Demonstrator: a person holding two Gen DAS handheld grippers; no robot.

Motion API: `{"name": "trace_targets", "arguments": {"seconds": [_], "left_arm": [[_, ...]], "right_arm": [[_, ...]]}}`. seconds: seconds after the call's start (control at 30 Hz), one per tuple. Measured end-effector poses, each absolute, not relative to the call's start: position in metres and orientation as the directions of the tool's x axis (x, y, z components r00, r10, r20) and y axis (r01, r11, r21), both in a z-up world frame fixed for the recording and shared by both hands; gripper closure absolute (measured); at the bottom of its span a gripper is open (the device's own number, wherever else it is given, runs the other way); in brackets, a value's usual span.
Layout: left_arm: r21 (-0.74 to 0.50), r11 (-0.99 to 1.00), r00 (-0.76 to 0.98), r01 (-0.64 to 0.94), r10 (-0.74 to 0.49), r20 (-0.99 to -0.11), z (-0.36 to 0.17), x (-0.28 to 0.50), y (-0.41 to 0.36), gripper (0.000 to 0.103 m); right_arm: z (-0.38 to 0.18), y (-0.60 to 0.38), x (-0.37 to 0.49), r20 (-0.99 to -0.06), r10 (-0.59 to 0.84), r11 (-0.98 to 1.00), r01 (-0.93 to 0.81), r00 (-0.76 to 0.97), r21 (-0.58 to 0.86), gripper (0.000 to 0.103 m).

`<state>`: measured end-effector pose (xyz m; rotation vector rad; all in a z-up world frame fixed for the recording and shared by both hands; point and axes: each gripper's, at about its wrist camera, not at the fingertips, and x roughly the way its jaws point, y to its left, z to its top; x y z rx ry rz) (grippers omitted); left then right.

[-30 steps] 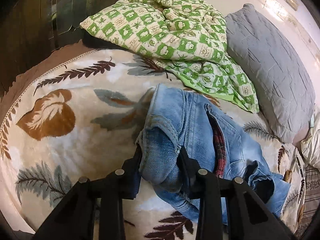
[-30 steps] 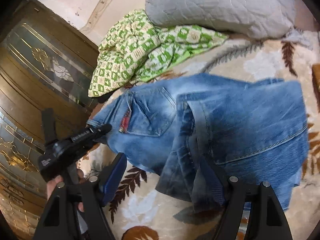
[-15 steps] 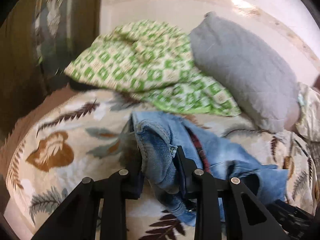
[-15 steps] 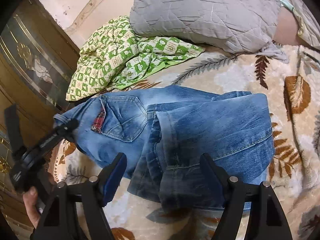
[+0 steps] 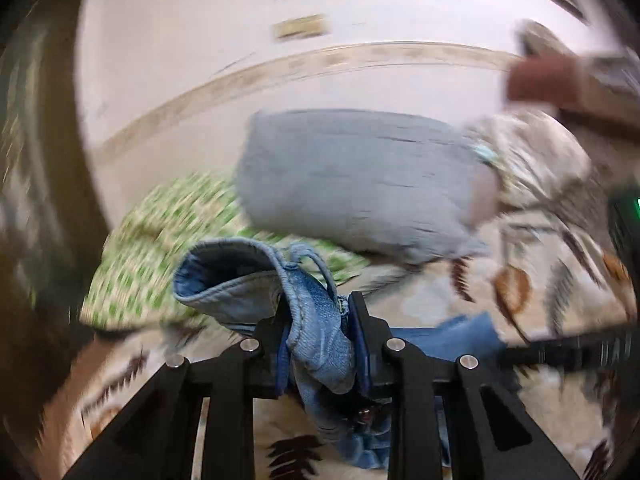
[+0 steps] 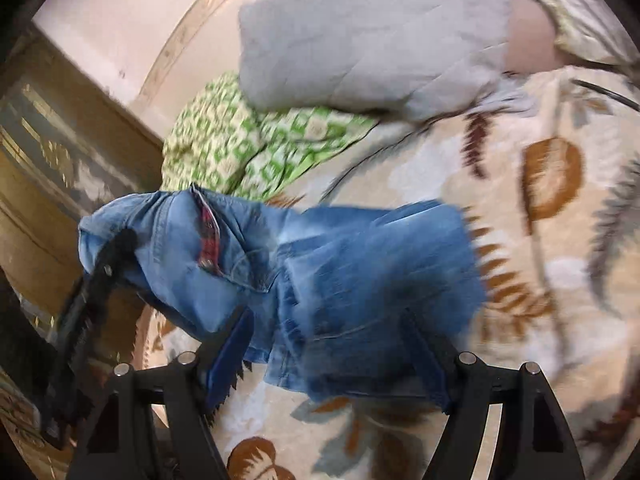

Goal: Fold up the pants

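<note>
Blue jeans lie bunched on the leaf-patterned bed blanket. My left gripper is shut on the waistband, and a fold of denim stands up out of its jaws, raised off the bed. The right wrist view shows the same left gripper as a black arm holding up the waist end, where a red plaid lining shows. My right gripper is low over the folded legs. Its fingers stand wide apart with the denim bundle between them, and no squeeze is visible. Both views are motion-blurred.
A grey pillow and a green-checked quilt lie at the head of the bed against a pale wall. A dark wooden cabinet with glass panels stands along the left side. Open blanket stretches to the right of the jeans.
My left gripper has risen and rolled, lifting the waistband off the bed, and its view now swings up to the wall. My right gripper has slid across the bed and still straddles the folded legs.
</note>
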<state>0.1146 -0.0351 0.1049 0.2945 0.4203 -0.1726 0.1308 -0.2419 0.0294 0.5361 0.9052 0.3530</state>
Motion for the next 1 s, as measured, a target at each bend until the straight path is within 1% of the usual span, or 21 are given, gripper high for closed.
{"name": "trace_targets", "arguments": {"seconds": [0.1,0.2,0.23,0.33,0.47,0.53,0.57,0.6,0.63,0.67,0.73,0.8,0.87,0.9,1.0], "left_arm": [[0.341,0.869,0.872,0.358,-0.180,-0.456,0.089,0.103,-0.077,0.076],[0.375,0.803,0.830,0.464,-0.246,-0.501,0.064,0.095,-0.107,0.077],[0.364,0.791,0.813,0.492,-0.266,-0.519,0.057,0.095,-0.112,0.078],[0.270,0.772,0.731,0.575,-0.337,-0.593,0.034,0.103,-0.121,0.078],[0.155,0.753,0.634,0.640,-0.403,-0.660,0.020,0.107,-0.125,0.074],[0.123,0.736,0.596,0.665,-0.425,-0.681,0.020,0.105,-0.124,0.069],[0.110,0.731,0.584,0.674,-0.436,-0.685,0.022,0.104,-0.123,0.062],[0.083,0.718,0.560,0.691,-0.458,-0.691,0.024,0.102,-0.120,0.048],[0.041,0.695,0.518,0.718,-0.494,-0.699,0.028,0.098,-0.117,0.042],[0.015,0.678,0.495,0.735,-0.520,-0.696,0.033,0.096,-0.114,0.036],[-0.009,0.663,0.485,0.749,-0.557,-0.674,0.044,0.089,-0.107,0.036],[-0.026,0.689,0.499,0.724,-0.550,-0.670,0.053,0.093,-0.102,0.035],[-0.043,0.750,0.533,0.660,-0.509,-0.676,0.056,0.106,-0.087,0.033],[-0.040,0.784,0.557,0.620,-0.476,-0.680,0.056,0.112,-0.080,0.029],[0.025,0.884,0.646,0.468,-0.322,-0.692,0.053,0.127,-0.061,0.029]], "right_arm": [[0.033,-0.267,0.131,-0.624,0.489,0.800,-0.029,0.610,0.599,0.024],[0.033,-0.282,0.136,-0.602,0.494,0.775,-0.004,0.628,0.632,0.024],[0.033,-0.285,0.139,-0.593,0.502,0.766,-0.005,0.629,0.643,0.024],[0.032,-0.289,0.146,-0.572,0.532,0.746,-0.027,0.624,0.665,0.025],[0.027,-0.282,0.162,-0.554,0.598,0.719,-0.082,0.578,0.690,0.025],[0.024,-0.271,0.171,-0.583,0.594,0.742,-0.098,0.554,0.663,0.025],[0.022,-0.265,0.174,-0.607,0.576,0.767,-0.105,0.548,0.633,0.025],[0.023,-0.260,0.176,-0.628,0.549,0.794,-0.109,0.552,0.598,0.025],[0.026,-0.260,0.175,-0.635,0.527,0.810,-0.108,0.564,0.576,0.025],[0.030,-0.260,0.173,-0.623,0.530,0.806,-0.114,0.576,0.580,0.025],[0.039,-0.262,0.168,-0.591,0.542,0.796,-0.138,0.597,0.590,0.025],[0.044,-0.263,0.165,-0.576,0.535,0.801,-0.153,0.618,0.579,0.025],[0.039,-0.264,0.166,-0.583,0.543,0.796,-0.149,0.604,0.586,0.025],[0.031,-0.264,0.169,-0.592,0.551,0.789,-0.135,0.588,0.600,0.025],[0.010,-0.266,0.177,-0.618,0.559,0.774,-0.080,0.553,0.629,0.025]]}}
